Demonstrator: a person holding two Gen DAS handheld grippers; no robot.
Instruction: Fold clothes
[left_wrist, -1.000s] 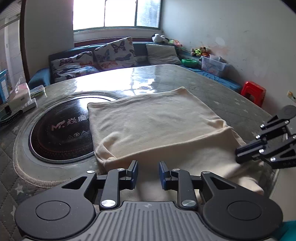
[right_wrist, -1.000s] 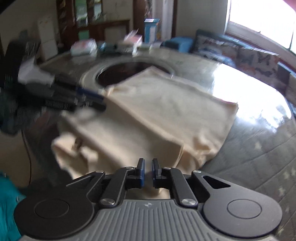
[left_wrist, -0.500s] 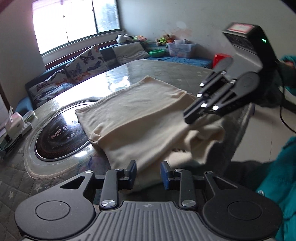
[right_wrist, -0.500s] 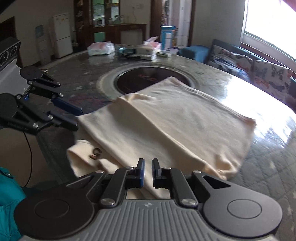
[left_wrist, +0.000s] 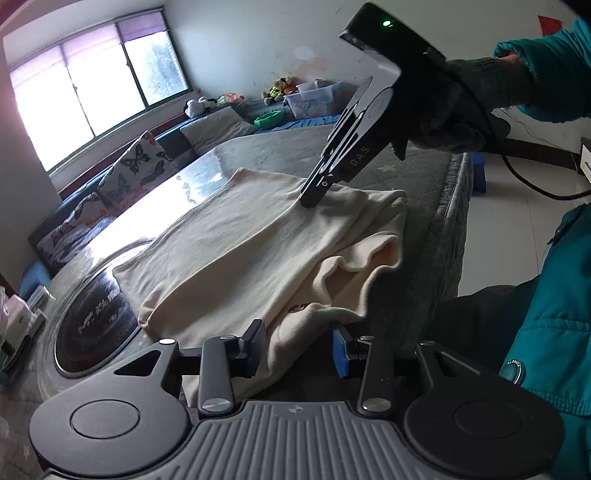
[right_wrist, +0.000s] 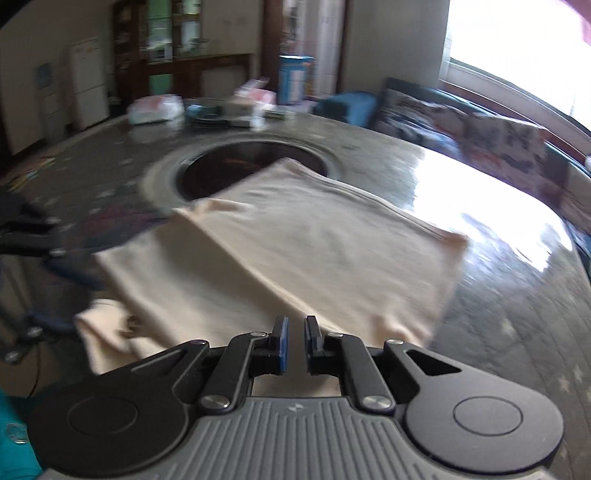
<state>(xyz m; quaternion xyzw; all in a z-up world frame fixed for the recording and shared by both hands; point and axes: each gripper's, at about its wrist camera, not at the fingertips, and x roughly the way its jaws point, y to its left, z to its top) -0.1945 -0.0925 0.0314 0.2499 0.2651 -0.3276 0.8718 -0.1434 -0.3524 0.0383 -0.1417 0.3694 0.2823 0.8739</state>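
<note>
Left gripper (left_wrist: 298, 348): we see its jaws spread wide, straddling the near hanging edge of the shirt without pinching it.
Right gripper (right_wrist: 293, 341): from its own camera we see the fingers a narrow gap apart with pale cloth showing between them; we cannot tell whether they pinch it. In the left view its tip (left_wrist: 314, 194) rests on the shirt's far side, held by a dark gloved hand (left_wrist: 454, 107).
Shirt (left_wrist: 251, 251): we find the cream garment folded into a flat rectangle on the table, its near end bunched in loose layers and drooping over the table edge, a small dark mark showing on the lower layer. One corner overlaps the round black plate.
Table (left_wrist: 417, 162): we see a large rounded top under a grey quilted cover, glossy where the window light falls.
Black plate (left_wrist: 92, 325): set into the table's middle, just left of the shirt.
Sofa (left_wrist: 122, 184): beyond the table, under the window, with butterfly cushions.
</note>
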